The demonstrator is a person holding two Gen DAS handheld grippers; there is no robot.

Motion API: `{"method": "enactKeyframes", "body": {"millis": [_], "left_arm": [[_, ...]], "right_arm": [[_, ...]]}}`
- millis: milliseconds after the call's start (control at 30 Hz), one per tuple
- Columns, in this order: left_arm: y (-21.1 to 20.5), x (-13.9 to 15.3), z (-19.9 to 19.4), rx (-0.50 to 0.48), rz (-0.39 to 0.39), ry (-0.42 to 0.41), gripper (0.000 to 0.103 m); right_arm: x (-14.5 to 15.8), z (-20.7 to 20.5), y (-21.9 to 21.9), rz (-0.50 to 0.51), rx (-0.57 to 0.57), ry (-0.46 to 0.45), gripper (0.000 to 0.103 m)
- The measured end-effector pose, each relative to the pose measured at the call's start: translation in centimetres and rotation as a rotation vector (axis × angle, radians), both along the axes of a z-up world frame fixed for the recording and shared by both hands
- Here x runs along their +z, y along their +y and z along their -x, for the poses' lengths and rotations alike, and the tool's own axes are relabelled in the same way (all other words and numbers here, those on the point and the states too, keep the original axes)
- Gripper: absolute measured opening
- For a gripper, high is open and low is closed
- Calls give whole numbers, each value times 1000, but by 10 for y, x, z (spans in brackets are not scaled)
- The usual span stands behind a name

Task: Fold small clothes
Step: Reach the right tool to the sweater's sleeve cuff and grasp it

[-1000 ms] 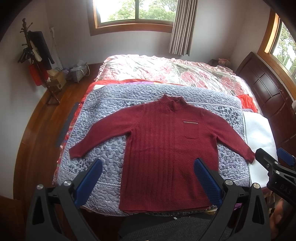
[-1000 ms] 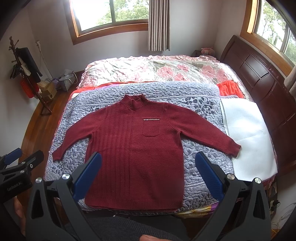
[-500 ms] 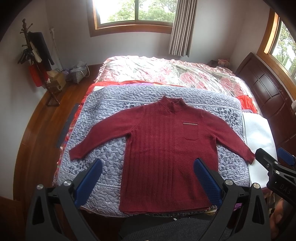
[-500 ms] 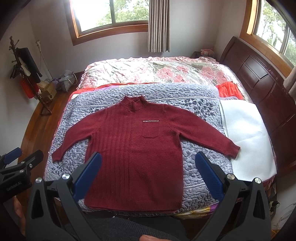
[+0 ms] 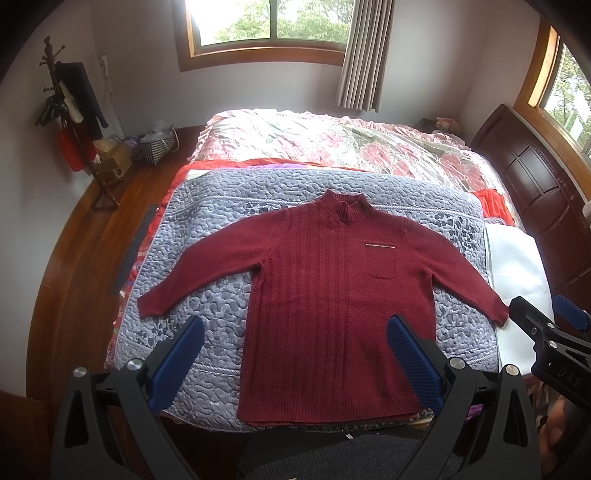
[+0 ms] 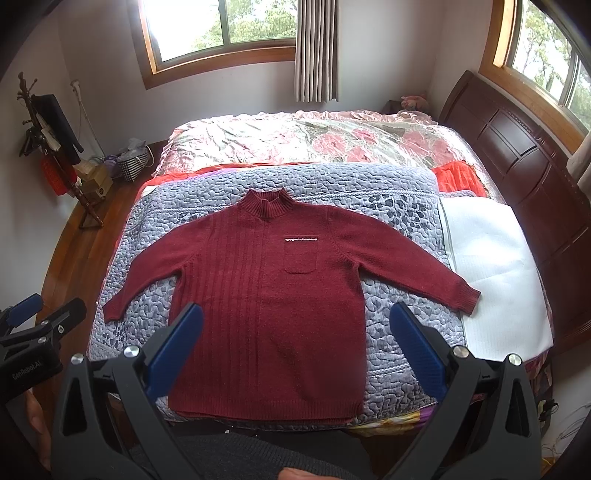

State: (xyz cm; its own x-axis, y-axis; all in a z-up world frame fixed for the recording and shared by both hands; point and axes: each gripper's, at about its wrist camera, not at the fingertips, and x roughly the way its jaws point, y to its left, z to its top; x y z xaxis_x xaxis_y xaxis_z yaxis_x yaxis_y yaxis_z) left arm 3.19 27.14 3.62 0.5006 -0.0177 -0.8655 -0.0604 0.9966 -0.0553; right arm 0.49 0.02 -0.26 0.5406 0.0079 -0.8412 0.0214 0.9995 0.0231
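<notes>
The left gripper (image 5: pixel 295 350) fills the bottom of the left wrist view with its jaws spread wide and nothing between them, its blue pads (image 5: pixel 177 363) hanging above the near edge of the bed. The right gripper (image 6: pixel 295 349) sits the same way at the bottom of the right wrist view, jaws wide and empty, blue pads (image 6: pixel 417 354) over the near edge of the bedding. Each gripper also shows at the side of the other's view: the right one at the right edge of the left wrist view, the left one at the left edge of the right wrist view, both well clear of the cloth. Just beyond the fingers, in the centre of both frames, a dark red sweater (image 5: pixel 332 295) lies flat and face up on a grey-blue quilt (image 5: pixel 207 229), its high collar pointing toward the top of the frame, its hem near the bottom, and both sleeves spread out and angled downward. A small chest pocket (image 6: pixel 301 258) with a pale strip along its top sits right of the sweater's middle. The cuff on the right side of the frame reaches onto a white sheet (image 6: pixel 491 258) lying just beside the quilt. Above the quilt, a pink flowered bedspread (image 6: pixel 314 138) covers the far half of the bed. A dark wooden headboard (image 6: pixel 524 166) runs down the right side of the frame. In the upper left a coat stand (image 5: pixel 74 118) with hanging clothes stands on the wooden floor, and a window (image 6: pixel 221 26) with a grey curtain (image 6: pixel 316 51) crosses the top.
</notes>
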Motion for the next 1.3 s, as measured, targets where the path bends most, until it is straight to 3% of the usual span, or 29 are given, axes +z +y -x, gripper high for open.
{"method": "enactKeyframes", "body": {"millis": [267,400,567,700,767,800,833,967,1000,1033,1100,1133,1200,1267,1300], "left_arm": [[-7,-13,-9,-23,-32,12,99],[-17,-25,-22,-58,-29,-34,99],[-49,-36,-48,-145,-95,-50,99],[-75,-42,-67,-194,-99,-37,99],[-81,-46,-78,-190,-43,10,99],[-83,-49,-84,-193,-12,32,99],[-87,-51,-88,-202,9,39,99],[-113,-61,-103,-246,-53,39,99],[-118,-67,-107,-262,-38,54,99],[-123,-76,-113,-288,4,87,99],[-132,-100,-124,-309,82,186,99],[-135,-111,-128,-304,87,206,99],[-147,-130,-133,-322,6,221,99],[-159,-149,-138,-346,-70,234,99],[-164,-157,-142,-354,-80,246,99]], "right_arm": [[-7,-5,2,-9,-4,13,100],[-10,-8,-4,7,-28,-23,100],[-22,-13,-30,23,-91,-76,100],[-38,-20,-67,-44,-160,-66,99],[-47,-22,-84,-60,-199,-72,85],[-52,-26,-93,-65,-210,-65,64],[-59,-30,-102,-78,-219,-48,52],[-90,-41,-138,-81,-272,2,51],[-98,-42,-149,-83,-284,4,55],[-106,-43,-161,-102,-306,3,68],[-126,-41,-193,-143,-400,3,83],[-137,-40,-209,-144,-444,10,83],[-162,-40,-241,-139,-501,35,82],[-187,-36,-277,-210,-565,54,81],[-201,-33,-297,-263,-601,59,76]]}}
